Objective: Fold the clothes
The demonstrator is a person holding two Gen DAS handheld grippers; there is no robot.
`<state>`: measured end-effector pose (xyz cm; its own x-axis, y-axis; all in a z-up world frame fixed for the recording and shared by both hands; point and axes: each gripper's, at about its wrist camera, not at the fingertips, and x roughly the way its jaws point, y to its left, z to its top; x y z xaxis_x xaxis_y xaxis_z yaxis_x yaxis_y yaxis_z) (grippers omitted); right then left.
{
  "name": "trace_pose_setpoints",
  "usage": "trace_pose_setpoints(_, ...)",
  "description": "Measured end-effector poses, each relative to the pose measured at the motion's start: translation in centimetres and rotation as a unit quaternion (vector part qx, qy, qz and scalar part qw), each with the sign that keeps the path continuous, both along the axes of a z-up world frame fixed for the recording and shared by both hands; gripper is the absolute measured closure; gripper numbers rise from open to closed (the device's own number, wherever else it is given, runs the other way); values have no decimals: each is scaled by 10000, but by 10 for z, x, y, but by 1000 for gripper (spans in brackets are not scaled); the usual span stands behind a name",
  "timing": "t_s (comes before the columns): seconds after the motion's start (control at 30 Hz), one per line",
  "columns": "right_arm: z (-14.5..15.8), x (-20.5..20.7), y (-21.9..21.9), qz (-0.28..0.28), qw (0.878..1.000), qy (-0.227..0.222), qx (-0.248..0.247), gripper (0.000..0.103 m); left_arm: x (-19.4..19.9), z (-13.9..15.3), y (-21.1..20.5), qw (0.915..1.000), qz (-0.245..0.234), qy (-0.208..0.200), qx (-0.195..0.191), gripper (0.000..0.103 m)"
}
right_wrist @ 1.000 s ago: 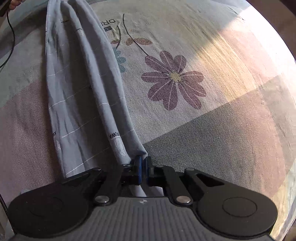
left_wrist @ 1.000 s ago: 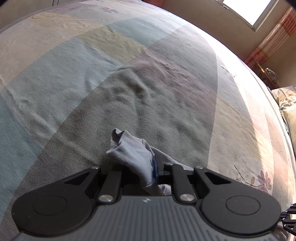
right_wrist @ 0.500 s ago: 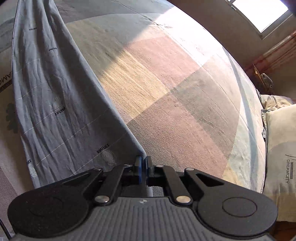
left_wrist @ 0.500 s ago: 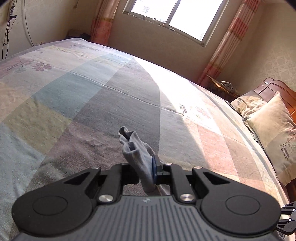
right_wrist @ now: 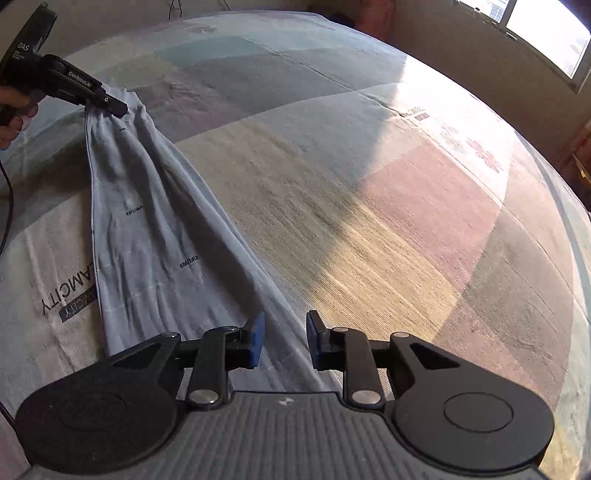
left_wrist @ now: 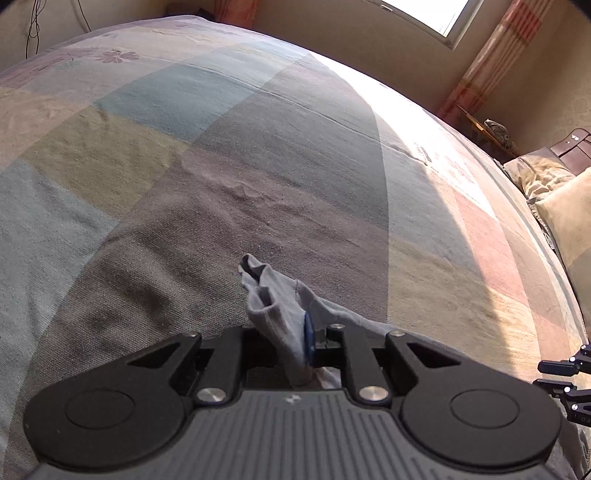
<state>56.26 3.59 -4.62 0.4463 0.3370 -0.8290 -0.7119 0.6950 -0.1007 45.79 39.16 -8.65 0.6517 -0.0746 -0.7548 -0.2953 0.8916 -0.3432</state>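
Left gripper [left_wrist: 295,343] pinches grey garment [right_wrist: 147,221]; right gripper [right_wrist: 282,339] gapes above it.

Bedroom, pretty sunny. Most of both views is a big bed [left_wrist: 258,155] covered in a patchwork-style sheet with blocks of teal, grey, mauve, olive, yellow and pink, plus some purple flower prints [left_wrist: 114,56] near the far edge and a printed logo [right_wrist: 70,295] closer in. A window [left_wrist: 432,13] on the far wall throws a bright strip of sunlight across the sheet. Pink-and-cream striped curtain [left_wrist: 484,55] hangs beside it, and the walls are plain beige. Tan pillows [left_wrist: 565,221] sit against a dark wooden headboard [left_wrist: 576,146] on the right. Some cables [left_wrist: 35,26] dangle on the left wall.
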Motion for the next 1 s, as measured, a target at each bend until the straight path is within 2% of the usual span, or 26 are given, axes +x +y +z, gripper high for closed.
trace_pose_setpoints(0.13,-3,45,59,417,9964,232,695,74,-6,-7,5,10000,0,-16,-98,89)
trace_pose_setpoints(0.23,-11,73,99,682,9878,598,1263,71,-9,-14,6,9999,-53,22,-93,89)
trace_pose_setpoints(0.3,-19,83,125,867,9846,727,1334,69,-11,-19,7,9999,-98,20,-115,89)
trace_pose_setpoints(0.4,-37,85,159,1183,9838,751,1114,67,-17,-27,12,9992,-78,-83,-381,89)
trace_pose_setpoints(0.53,-49,71,178,1400,9864,418,750,63,-27,-35,23,9965,8,-280,-791,87)
trace_pose_setpoints(0.57,-49,68,181,1454,9863,397,668,65,-29,-36,26,9955,26,-324,-891,87)
trace_pose_setpoints(0.63,-47,66,187,1575,9851,451,531,92,-24,-36,30,9947,-53,-281,-989,88)
trace_pose_setpoints(0.73,-43,67,193,1687,9838,484,359,99,-15,-29,36,9945,-192,-412,-938,89)
trace_pose_setpoints(0.8,-40,72,196,1672,9847,419,267,100,-6,-20,39,9939,-323,-596,-870,89)
trace_pose_setpoints(0.9,-31,85,196,1365,9904,90,199,101,19,0,37,9905,-725,-1042,-534,89)
trace_pose_setpoints(0.97,-30,96,193,1071,9941,-107,151,101,34,3,37,9898,-828,-1097,-361,88)
trace_pose_setpoints(1.0,-28,94,190,935,9954,-137,172,101,39,-3,39,9912,-822,-976,-351,88)
